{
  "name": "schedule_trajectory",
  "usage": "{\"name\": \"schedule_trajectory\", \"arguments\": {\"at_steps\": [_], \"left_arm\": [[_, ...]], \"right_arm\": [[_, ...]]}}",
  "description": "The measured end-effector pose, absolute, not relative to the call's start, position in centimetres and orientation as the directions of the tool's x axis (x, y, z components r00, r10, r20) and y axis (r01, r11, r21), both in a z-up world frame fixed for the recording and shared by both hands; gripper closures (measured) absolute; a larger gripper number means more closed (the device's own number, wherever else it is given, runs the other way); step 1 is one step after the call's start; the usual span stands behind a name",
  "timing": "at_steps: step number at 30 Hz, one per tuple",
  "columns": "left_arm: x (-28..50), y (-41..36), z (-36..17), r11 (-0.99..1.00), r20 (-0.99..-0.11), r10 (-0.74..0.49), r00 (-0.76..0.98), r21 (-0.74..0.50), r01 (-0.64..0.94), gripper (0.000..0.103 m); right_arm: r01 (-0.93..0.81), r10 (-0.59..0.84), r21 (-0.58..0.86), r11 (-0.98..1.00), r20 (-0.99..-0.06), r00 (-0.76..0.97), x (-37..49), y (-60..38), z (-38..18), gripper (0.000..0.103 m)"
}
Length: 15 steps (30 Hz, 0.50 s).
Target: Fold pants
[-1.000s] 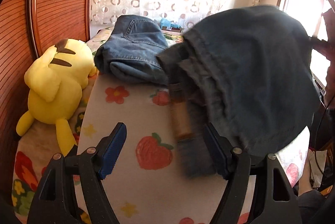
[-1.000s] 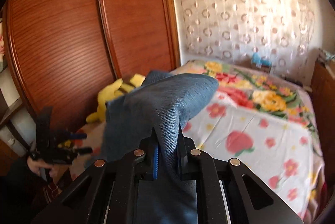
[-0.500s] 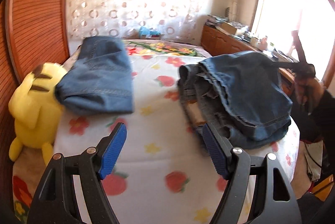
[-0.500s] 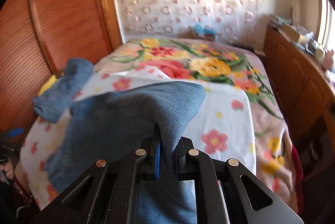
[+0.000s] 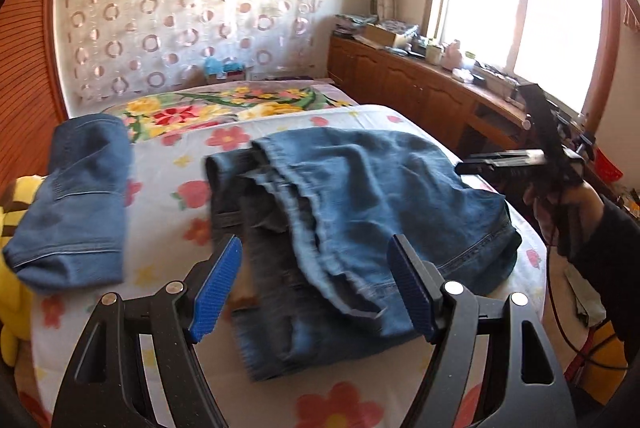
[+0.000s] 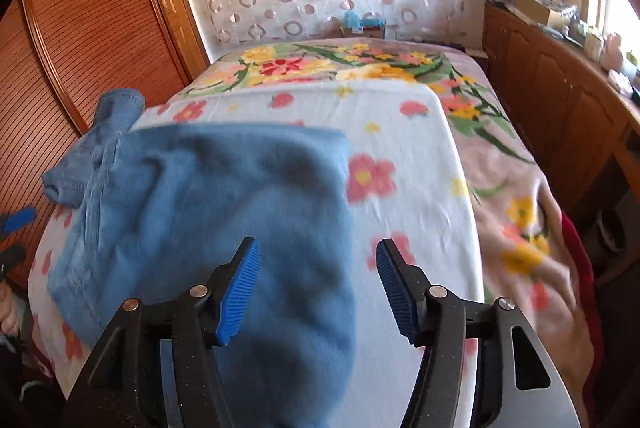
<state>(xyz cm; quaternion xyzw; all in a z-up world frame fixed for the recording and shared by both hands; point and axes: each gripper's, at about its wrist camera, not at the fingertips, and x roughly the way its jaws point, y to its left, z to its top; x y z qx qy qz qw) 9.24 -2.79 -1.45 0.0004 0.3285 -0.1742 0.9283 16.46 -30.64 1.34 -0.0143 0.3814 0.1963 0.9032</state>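
Jeans (image 5: 360, 212) lie folded on the flowered sheet (image 6: 400, 164), right of a second folded pair (image 5: 76, 204). Right gripper (image 6: 316, 284) jaws opening, denim between them; left gripper (image 5: 316, 288) wide, empty.

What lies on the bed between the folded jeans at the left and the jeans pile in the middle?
In the left wrist view, only bare floral sheet separates the folded jeans from the jeans pile.

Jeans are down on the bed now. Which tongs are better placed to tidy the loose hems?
Left tongs: open, empty, right over the jeans' ragged hems. Right tongs, opening, sit at the opposite folded end.
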Motion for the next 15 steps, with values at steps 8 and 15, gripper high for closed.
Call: {"name": "schedule_trajectory", "arguments": {"at_steps": [8, 15], "left_arm": [[10.2, -6.7, -2.5, 0.924, -0.637, -0.342, 0.691, -0.093, 0.371, 0.027], [10.8, -7.3, -4.1, 0.924, -0.670, -0.332, 0.664, -0.090, 0.371, 0.027]], "right_arm": [[-0.385, 0.400, 0.186, 0.904, -0.682, 0.612, 12.2, -33.4, 0.5, 0.041], [-0.383, 0.410, 0.208, 0.900, -0.701, 0.583, 11.6, -33.5, -0.7, 0.041]]}}
